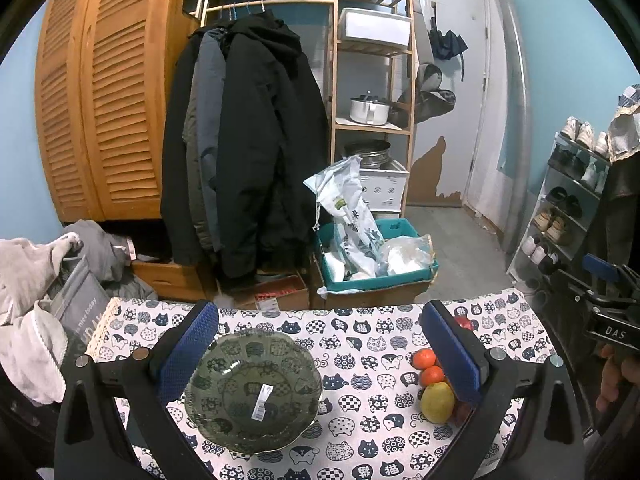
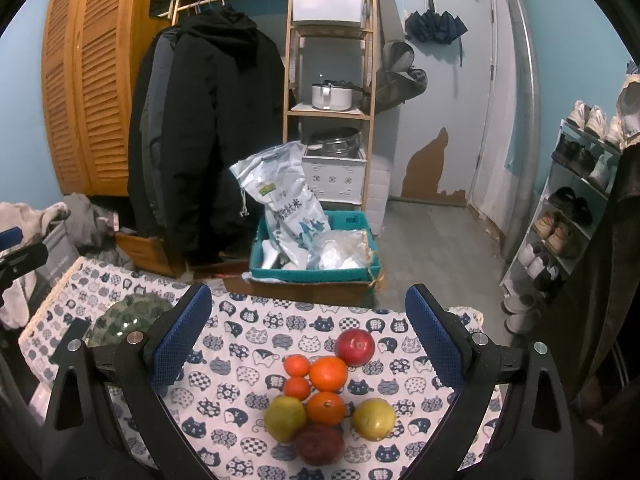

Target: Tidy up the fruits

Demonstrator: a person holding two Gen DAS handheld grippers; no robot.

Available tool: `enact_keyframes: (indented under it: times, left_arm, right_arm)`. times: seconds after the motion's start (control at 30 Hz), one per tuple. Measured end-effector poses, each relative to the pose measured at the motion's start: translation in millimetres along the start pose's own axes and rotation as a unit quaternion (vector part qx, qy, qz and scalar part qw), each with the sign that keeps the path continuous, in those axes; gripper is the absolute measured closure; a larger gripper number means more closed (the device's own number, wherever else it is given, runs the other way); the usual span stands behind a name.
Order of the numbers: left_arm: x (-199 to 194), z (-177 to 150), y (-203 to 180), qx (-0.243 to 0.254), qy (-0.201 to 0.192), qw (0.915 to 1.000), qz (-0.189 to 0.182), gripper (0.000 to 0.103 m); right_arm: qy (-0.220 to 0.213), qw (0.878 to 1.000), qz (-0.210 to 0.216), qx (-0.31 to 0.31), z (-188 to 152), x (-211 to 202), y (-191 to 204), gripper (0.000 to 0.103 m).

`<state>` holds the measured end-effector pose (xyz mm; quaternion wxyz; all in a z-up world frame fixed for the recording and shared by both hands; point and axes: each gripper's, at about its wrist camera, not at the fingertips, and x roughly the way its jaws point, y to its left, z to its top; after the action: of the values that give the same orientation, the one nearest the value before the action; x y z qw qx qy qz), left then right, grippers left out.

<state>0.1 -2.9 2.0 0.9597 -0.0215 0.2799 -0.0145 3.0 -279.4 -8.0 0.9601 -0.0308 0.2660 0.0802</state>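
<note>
Under our left gripper (image 1: 318, 354): fingers wide apart and empty, glass bowl (image 1: 254, 390) between them, fruit off right.
Right view: right gripper (image 2: 308, 338) spread wide, empty, fruit pile (image 2: 326, 392) on the tabletop (image 2: 240, 344) directly ahead; this hand is nearer.

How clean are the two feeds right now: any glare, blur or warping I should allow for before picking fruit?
Left wrist: strong fisheye bend at the edges, dark corners, sharp centre; faint sheen on the glass bowl. Right wrist: same warping, even indoor light, the fruit pile crisp with soft shadows.
</note>
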Motion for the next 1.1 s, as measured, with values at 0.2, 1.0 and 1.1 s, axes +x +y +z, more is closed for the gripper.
enact_keyframes:
  times: [0.2, 1.0, 1.1]
  left_arm:
    - [0.8, -0.3, -1.1, 0.0, 0.0, 1.0, -0.001, 0.001]
    - [0.8, 0.3, 0.8, 0.001, -0.003, 1.0, -0.002, 0.001]
    - [0.2, -0.5, 0.4, 0.001, -0.003, 1.0, -0.002, 0.001]
  right_arm:
    - [0.003, 1.0, 0.004, 0.0, -0.9, 2.0, 3.2, 0.007]
    - [0.003, 1.0, 0.004, -0.001, -0.5, 2.7, 5.7, 0.007]
    - [0.003, 1.0, 0.003, -0.001, -0.6, 2.6, 6.0, 0.007]
